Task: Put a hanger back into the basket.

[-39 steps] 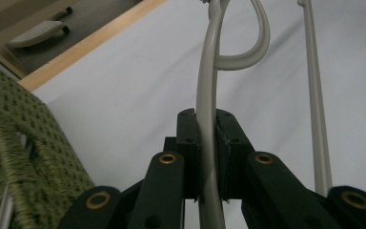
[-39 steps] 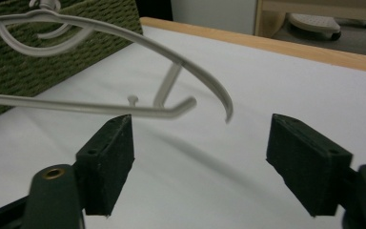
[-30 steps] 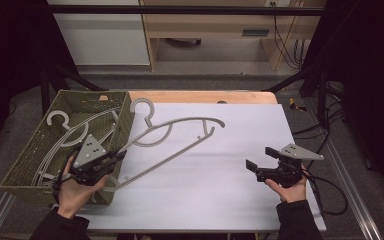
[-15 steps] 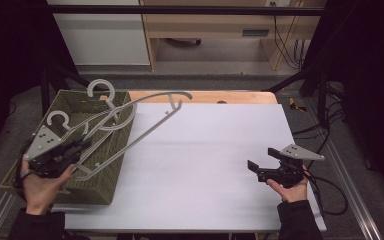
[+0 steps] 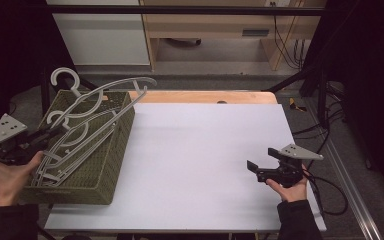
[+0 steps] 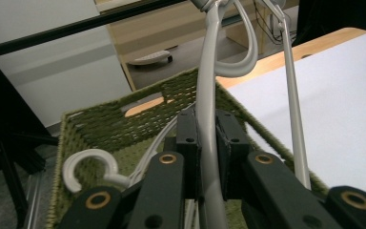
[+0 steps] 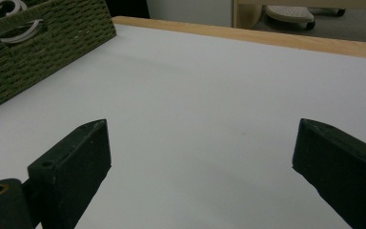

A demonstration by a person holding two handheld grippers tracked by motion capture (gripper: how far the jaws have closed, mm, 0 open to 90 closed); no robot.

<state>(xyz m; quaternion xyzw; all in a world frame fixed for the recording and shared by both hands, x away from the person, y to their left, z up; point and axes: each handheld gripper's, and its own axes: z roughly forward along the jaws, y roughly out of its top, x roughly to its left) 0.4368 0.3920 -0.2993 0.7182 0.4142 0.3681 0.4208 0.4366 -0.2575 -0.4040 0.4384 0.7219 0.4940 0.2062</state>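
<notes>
High view: hanger (image 5: pixel 111 93) in left gripper (image 5: pixel 44 134), hook twd far-left.

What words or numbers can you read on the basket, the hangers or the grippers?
None: no words, numbers or signs can be read in these pictures.
The green woven basket is plain.
The grey hanger in the left gripper is bare.
The right gripper and the white table carry no label.

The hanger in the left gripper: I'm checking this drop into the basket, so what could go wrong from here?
The left gripper pinches only one thin bar of the hanger, so it might swivel or slip. Its hook end juts past the basket rim and could catch there. It may also tangle with the hangers lying inside.
</notes>
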